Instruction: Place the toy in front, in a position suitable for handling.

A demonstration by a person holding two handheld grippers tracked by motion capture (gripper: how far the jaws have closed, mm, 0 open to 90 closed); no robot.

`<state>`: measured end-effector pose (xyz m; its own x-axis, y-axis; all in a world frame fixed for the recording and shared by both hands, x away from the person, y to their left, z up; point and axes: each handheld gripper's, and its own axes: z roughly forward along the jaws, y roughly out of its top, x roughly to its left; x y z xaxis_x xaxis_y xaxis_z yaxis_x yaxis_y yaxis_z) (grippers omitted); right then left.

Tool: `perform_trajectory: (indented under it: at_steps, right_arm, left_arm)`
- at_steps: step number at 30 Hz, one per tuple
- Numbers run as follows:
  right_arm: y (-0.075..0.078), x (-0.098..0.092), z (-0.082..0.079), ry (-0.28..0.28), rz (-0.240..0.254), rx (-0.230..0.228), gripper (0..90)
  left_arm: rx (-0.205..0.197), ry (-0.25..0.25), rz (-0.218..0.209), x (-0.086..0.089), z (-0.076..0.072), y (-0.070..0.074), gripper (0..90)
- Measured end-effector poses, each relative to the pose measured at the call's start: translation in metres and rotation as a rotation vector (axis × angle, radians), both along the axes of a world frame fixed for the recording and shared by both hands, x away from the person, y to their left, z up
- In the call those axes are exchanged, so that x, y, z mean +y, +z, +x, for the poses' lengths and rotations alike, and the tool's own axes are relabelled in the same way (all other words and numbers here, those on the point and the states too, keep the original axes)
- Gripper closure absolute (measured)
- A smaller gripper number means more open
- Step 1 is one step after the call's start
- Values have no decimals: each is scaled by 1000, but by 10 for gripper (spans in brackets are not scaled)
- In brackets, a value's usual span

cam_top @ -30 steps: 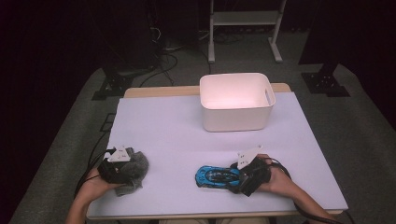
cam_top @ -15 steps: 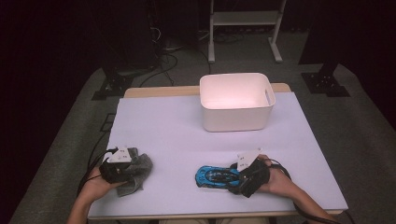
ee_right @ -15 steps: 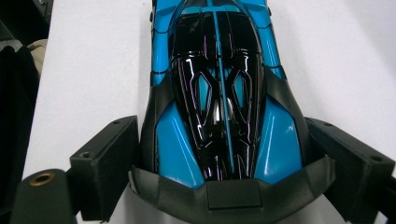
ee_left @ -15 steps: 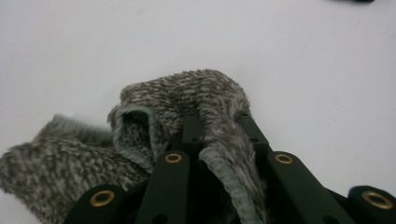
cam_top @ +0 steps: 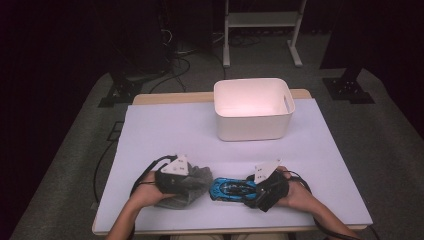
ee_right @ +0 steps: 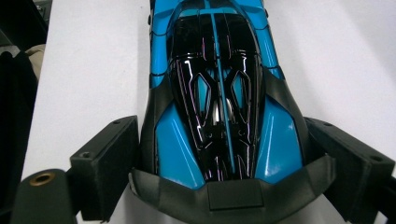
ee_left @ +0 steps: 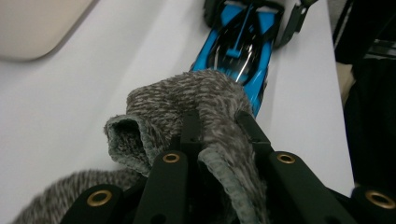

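Clamped on a bunched grey cloth (ee_left: 196, 107), the left gripper (cam_top: 175, 176) has just been closing its jaws, with the fabric pinched between them. Its folds press against the nose of a blue toy car (cam_top: 231, 189), which lies on the near part of the table (cam_top: 165, 130). The right gripper (cam_top: 267, 187) grips the car's tail from both sides, pads tight on the bodywork. A white sheet covers the tabletop, and a white bin (cam_top: 253, 109) stands toward the far edge. Beyond lie grey carpet (cam_top: 390, 130), black cables (cam_top: 175, 62) and a white metal stand (cam_top: 262, 20) in a dark room.
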<state>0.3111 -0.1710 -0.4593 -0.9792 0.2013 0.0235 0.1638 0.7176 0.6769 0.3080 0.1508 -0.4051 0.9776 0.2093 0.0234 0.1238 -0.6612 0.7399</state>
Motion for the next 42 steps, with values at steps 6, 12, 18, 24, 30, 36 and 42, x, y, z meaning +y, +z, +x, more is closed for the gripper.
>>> perform_trajectory:
  at_steps: [6,12,18,24,30,36,42]
  right_arm:
    - [0,0,0,-3,-3,-6,133]
    - [1,0,0,-11,-1,-5,164]
    - [1,-1,1,-10,5,-1,180]
    - [0,-2,1,-7,10,-2,180]
    - [0,-3,1,-5,11,-7,185]
    - [2,-2,1,-1,-3,-7,205]
    - [2,-2,2,0,-4,-11,212]
  left_arm:
    - [22,-85,12,-40,6,-10,762]
    - [15,-157,-4,-73,8,-6,764]
    - [2,-233,33,-106,9,-1,763]
    - [20,-298,39,-133,11,-2,762]
    - [45,-311,46,-141,15,-10,763]
    - [27,-286,67,-124,15,-9,764]
    - [6,-217,71,-91,14,-7,763]
